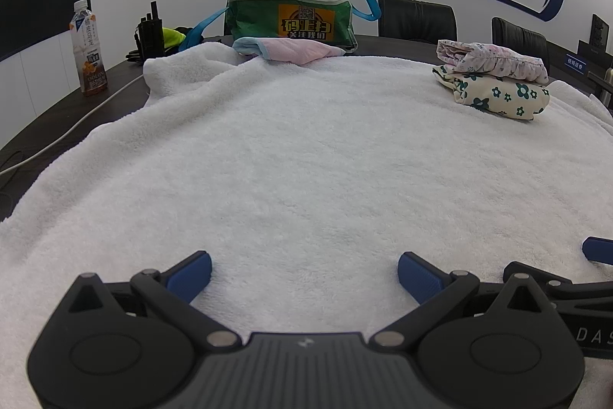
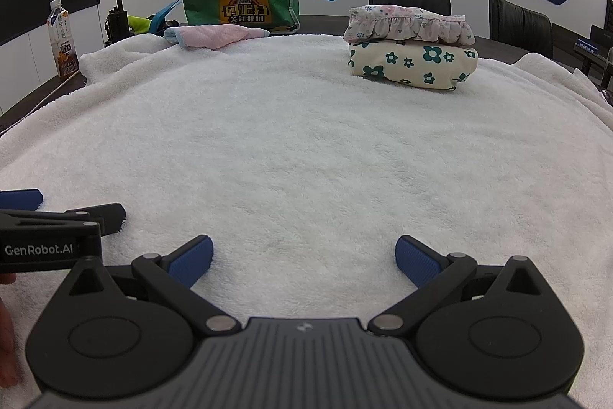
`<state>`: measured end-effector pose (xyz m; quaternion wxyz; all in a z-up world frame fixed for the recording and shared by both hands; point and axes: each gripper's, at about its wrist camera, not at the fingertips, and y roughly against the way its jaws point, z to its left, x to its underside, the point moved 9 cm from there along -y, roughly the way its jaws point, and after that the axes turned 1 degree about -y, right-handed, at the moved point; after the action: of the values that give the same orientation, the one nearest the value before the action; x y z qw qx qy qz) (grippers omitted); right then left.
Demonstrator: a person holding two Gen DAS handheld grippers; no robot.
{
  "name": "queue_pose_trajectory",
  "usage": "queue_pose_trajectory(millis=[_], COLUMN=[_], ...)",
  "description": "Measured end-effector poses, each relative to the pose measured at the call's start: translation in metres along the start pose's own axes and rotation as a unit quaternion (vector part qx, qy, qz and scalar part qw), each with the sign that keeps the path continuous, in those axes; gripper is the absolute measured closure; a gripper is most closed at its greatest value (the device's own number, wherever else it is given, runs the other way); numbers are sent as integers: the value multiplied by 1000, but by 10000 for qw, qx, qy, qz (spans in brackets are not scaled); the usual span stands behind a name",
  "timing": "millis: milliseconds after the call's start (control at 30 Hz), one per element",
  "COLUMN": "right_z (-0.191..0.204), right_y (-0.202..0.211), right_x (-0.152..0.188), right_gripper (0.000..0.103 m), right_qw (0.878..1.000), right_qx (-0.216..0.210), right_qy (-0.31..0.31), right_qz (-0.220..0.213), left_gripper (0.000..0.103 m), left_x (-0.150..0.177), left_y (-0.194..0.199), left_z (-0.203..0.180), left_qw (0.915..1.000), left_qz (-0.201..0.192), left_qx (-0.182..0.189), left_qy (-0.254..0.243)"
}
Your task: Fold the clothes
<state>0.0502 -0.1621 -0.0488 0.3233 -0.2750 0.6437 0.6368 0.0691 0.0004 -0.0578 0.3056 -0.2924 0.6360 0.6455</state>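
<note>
Two grippers: hovering side by side, tilting down over the white towel (image 1: pixel 306 148)
Left gripper (image 1: pixel 304 273): gaping wide, gripping nothing
Right gripper (image 2: pixel 304 255): gaping wide (likewise empty)

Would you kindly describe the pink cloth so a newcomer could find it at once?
Look to the far edge of the white towel, just before the green bag. The pink cloth lies flat there, unlike the two folded floral garments stacked to its right.

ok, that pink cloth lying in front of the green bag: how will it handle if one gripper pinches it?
The pink cloth looks thin and lies rumpled, so it probably droops from a single pinch. Likely light. The towel beneath is fluffy, so it may drag rather than slide.
</note>
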Motion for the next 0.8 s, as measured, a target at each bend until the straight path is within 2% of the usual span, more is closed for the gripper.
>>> queue_pose_trajectory(millis=[800], right_z=[-1], right_y=[-1], right_x=[0], right_gripper=[1], right_qw=[10000], right_qx=[-9], right_qy=[-15], right_qz=[-5], left_gripper=[0], left_x=[-1], left_y=[0], left_z=[0], left_qw=[10000], left_qz=[-3], left_qx=[1], left_qy=[-3])
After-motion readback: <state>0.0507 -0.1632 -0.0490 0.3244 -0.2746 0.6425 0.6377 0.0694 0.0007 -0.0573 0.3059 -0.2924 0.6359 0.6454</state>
